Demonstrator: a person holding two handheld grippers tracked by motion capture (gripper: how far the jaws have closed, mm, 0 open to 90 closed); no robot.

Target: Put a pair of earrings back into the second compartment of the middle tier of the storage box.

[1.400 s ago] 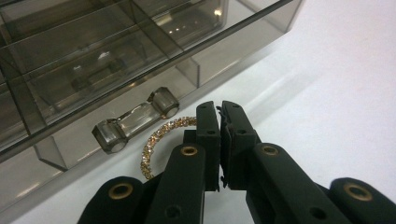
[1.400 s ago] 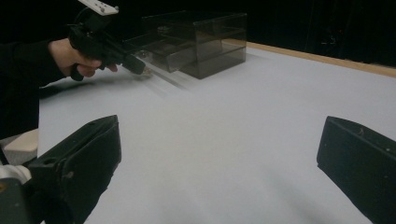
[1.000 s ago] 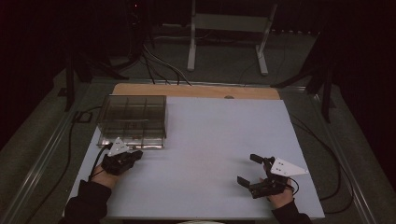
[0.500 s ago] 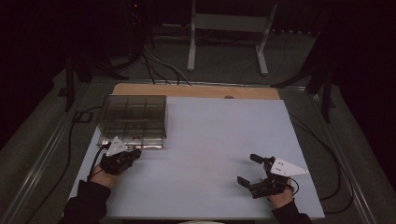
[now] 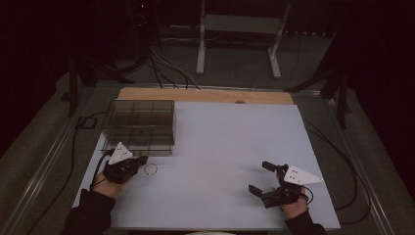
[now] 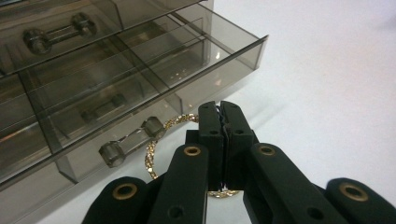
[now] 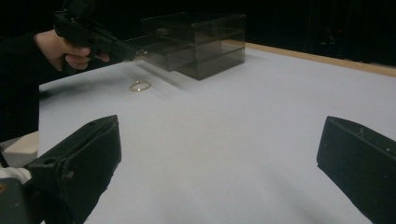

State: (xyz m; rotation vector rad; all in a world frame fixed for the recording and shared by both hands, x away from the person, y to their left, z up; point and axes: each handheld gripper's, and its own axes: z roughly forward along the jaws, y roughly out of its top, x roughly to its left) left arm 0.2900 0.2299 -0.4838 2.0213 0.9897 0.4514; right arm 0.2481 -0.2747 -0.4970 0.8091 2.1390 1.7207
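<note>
Two tools are working over the white bench (image 5: 230, 147) as I am watching from afar. My left tool (image 5: 139, 160) is sitting near the bench's left front, its jaws pressed together with no gap that I can make out, their tips pointing toward a gold ring-shaped bracelet (image 5: 150, 169) that is lying flat on the bench just beside them. In the left gripper view the tool (image 6: 221, 109) is hovering over that glittering bracelet (image 6: 152, 154), part of the loop hidden under the jaws; whether the jaws are touching it I cannot tell. Just behind the bracelet, a smoky transparent drawer organizer (image 5: 139, 126) is standing with its bottom drawer (image 6: 140, 93) pulled out, showing dividers and a clear bar handle (image 6: 133, 140). My right tool (image 5: 261, 177) is resting well apart at the right front, jaws spread wide and gripping nothing; its own view is showing the bracelet (image 7: 140, 86) far off, beside the organizer (image 7: 201, 42).
</note>
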